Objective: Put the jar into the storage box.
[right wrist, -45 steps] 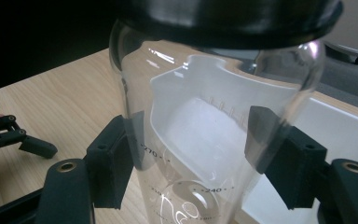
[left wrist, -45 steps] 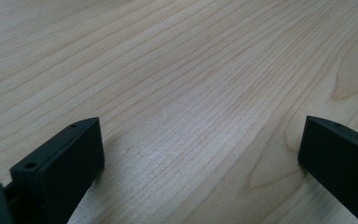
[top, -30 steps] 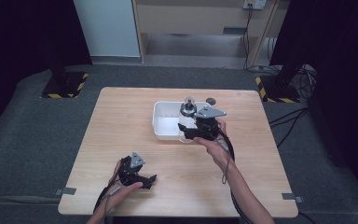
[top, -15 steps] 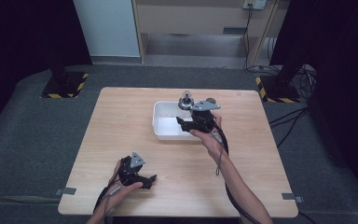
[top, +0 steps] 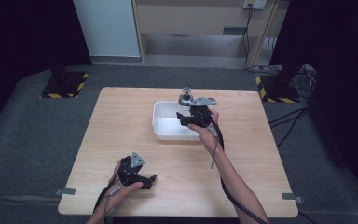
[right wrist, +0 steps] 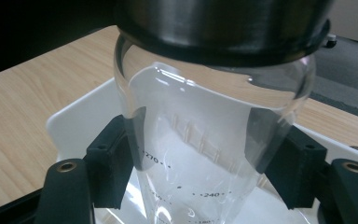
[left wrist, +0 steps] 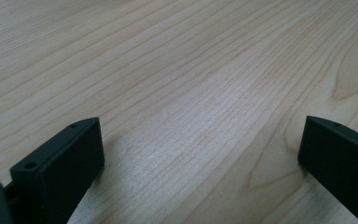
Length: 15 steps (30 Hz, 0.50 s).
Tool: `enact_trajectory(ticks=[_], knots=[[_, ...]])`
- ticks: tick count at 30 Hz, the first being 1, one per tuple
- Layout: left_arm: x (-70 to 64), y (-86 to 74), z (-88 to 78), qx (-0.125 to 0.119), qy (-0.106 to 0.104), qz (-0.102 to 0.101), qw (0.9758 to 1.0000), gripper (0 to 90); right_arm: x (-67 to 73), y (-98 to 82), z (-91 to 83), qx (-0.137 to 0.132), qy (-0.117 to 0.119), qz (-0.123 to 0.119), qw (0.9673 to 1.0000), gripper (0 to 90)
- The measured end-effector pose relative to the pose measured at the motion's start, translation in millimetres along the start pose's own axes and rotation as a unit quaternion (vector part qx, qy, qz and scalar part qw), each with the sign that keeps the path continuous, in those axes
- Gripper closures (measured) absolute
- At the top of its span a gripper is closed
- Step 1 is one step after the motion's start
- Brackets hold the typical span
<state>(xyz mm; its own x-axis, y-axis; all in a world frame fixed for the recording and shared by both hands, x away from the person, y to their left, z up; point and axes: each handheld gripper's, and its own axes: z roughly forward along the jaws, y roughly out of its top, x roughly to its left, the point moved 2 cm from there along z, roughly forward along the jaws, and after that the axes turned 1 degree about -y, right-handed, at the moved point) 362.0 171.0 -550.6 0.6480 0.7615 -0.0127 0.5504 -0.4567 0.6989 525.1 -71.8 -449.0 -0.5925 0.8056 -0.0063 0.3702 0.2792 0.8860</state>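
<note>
A clear glass measuring jar with printed scale marks and a steel lid hangs over the white tray. My right gripper is shut on the jar, one black jaw pressed to each side of the glass. From above, the right gripper is over the tray's right half, and the jar's lid is at the tray's far edge. My left gripper rests open on the table near the front edge. In its own view the left gripper has only bare wood between its jaws.
The light wooden table stands on grey carpet. A cable trails from the right gripper along the person's forearm. Two stands with yellow-black striped bases are on the floor beyond the far corners.
My right gripper has carried the jar a little farther away and to the left, over the tray. The left gripper has stayed where it was.
</note>
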Motion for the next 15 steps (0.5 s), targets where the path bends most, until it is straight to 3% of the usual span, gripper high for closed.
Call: enact_trajectory(ticks=[15], knots=[[0.0,0.0,0.0,0.0,0.0,0.0,1.0,0.0,-11.3,-7.9,14.7,0.001,-0.017,0.016,0.9997,31.5]])
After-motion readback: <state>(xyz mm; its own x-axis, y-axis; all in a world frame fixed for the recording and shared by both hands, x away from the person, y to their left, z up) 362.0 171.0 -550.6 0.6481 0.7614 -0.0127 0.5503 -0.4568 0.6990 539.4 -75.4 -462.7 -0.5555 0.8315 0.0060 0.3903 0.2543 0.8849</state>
